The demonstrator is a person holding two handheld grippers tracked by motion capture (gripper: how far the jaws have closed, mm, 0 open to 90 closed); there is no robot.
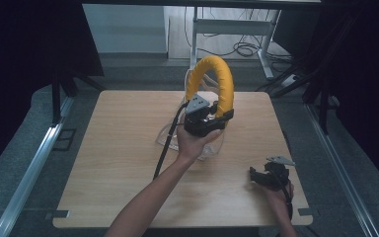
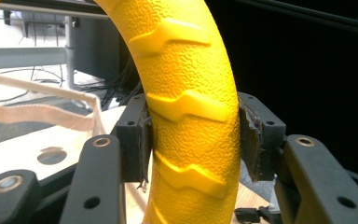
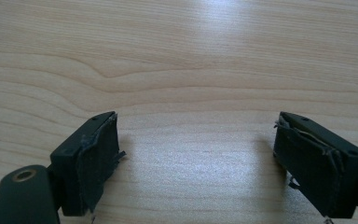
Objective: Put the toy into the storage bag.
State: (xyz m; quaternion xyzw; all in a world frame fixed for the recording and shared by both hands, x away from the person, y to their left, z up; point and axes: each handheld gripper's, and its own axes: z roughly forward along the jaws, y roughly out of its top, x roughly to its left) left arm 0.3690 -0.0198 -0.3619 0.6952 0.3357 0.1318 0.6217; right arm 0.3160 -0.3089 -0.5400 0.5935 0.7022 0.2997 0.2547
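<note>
Gripping a yellow ring (image 1: 212, 81) with raised tread ridges, the left gripper (image 1: 216, 114) holds it upright above the middle of the wooden table (image 1: 113, 163), its jaws pressed against both sides of the ring's lower right arc. In the left gripper view the pads (image 2: 142, 142) bite the textured ring (image 2: 191, 112) firmly. A clear plastic container (image 1: 170, 136) sits on the table beneath the hand, mostly covered by the hand and gripper, so its shape is hard to make out. A beige strap (image 2: 37, 109) crosses that view's left side; where it ends cannot be told. The right gripper (image 1: 261, 175) rests near the table's front right corner, jaws wide apart over bare wood (image 3: 191, 70), holding nothing. Open tabletop lies to the left and front. Beyond the far edge, cables (image 1: 244, 48) and a metal frame (image 1: 232, 25) stand on the floor.
</note>
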